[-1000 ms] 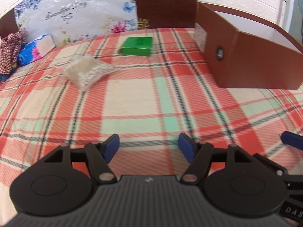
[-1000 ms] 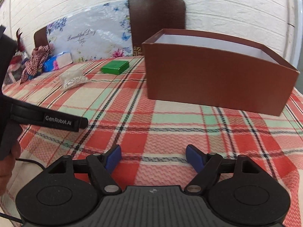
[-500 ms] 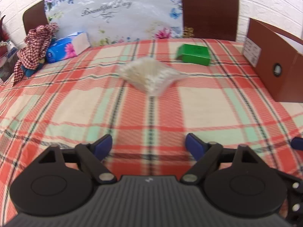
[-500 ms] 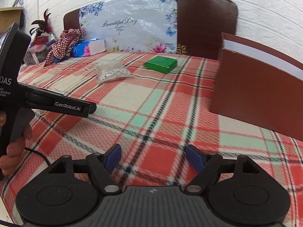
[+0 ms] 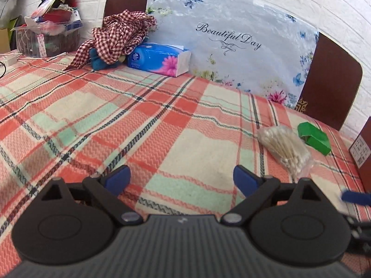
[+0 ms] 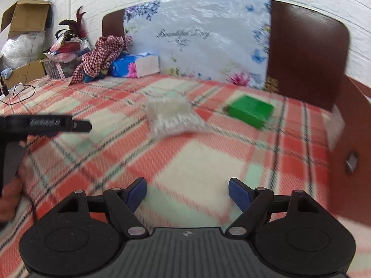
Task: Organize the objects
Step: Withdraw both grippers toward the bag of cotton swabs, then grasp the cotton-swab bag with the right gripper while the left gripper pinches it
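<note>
Left wrist view first: the left gripper (image 5: 182, 177) hangs low over the plaid bedcover (image 5: 139, 120), its blue-padded jaws spread wide and holding nothing — they have just been opening further, with only cloth showing between them. Off to its right lies a clear bag of cotton swabs (image 5: 286, 149), and just beyond that, near it but apart, a small green box (image 5: 315, 137). A brown box (image 5: 363, 153) cuts in at the right edge, a white label on its end. Farther back a blue tissue pack (image 5: 158, 59) sits by the floral headboard (image 5: 231, 37), with a red checked cloth (image 5: 116, 37) heaped against its left end.

From the right wrist view, blurred, the right gripper (image 6: 187, 191) is also parted and empty over the bedcover. The bag of swabs lies ahead of it, slightly left, the green box to the right of the bag, and the brown box rises along the right side. At the left edge, a hand (image 6: 9, 197) grips the other tool's handle.
</note>
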Demonstrator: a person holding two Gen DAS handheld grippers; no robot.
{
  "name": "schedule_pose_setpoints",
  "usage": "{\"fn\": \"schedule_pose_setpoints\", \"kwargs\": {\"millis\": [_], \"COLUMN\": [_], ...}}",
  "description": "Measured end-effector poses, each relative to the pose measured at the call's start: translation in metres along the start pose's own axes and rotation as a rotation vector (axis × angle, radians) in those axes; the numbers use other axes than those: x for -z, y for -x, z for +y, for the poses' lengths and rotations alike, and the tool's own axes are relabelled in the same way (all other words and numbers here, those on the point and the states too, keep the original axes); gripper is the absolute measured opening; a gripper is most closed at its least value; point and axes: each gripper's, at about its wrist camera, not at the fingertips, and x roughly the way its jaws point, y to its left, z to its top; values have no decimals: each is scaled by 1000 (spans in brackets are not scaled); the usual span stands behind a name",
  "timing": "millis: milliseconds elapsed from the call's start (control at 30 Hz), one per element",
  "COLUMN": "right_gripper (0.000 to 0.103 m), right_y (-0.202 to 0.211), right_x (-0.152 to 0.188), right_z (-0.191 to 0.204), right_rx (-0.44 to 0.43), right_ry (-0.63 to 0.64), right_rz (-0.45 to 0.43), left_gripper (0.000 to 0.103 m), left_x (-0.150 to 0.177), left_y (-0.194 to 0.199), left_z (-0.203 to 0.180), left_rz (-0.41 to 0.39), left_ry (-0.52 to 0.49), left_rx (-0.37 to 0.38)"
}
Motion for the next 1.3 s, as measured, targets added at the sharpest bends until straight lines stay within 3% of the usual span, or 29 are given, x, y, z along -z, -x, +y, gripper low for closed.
{"fn": "schedule_pose_setpoints", "kwargs": {"millis": [100,167,200,300,467,600,700,800,867,900,1000,1167,1300], "right_gripper": [82,79,66,52,50,50,50,52,68,76,78,78,77], "right_y": [-34,-55,-65,-65,-6,64,113,153,175,185,204,207,213], "right_x": [-25,-39,-43,-45,-4,44,73,97,109,115,130,134,137], "right_z": [7,7,6,2,1,-21,-40,-67,-87,-94,-107,-104,-101], "right_rx": [16,20,13,7,5,57,178,344,410,421,392,373,348], "right_ry": [55,68,68,39,93,81,81,39,-34,-76,-198,-218,-219], "right_rz": [-36,-22,13,38,30,45,70,90,87,83,68,46,29], "left_gripper": [97,97,97,97,97,97,97,98,95,94,89,88,88], "left_x": [-1,-1,0,0,0,1,2,5,7,8,19,41,60], "left_y": [-4,-5,-5,-5,-7,-8,-10,-10,-3,3,27,62,76], "left_z": [1,-1,-3,-3,-6,-10,-17,-35,-54,-63,-110,-214,-269], "left_rz": [-1,1,2,6,14,20,32,48,50,75,150,260,335], "left_ry": [12,3,-2,-11,-33,-58,-98,-185,-233,-221,-183,-323,-437], "left_rx": [0,-9,-14,-21,-36,-53,-82,-160,-192,-131,124,500,625]}}
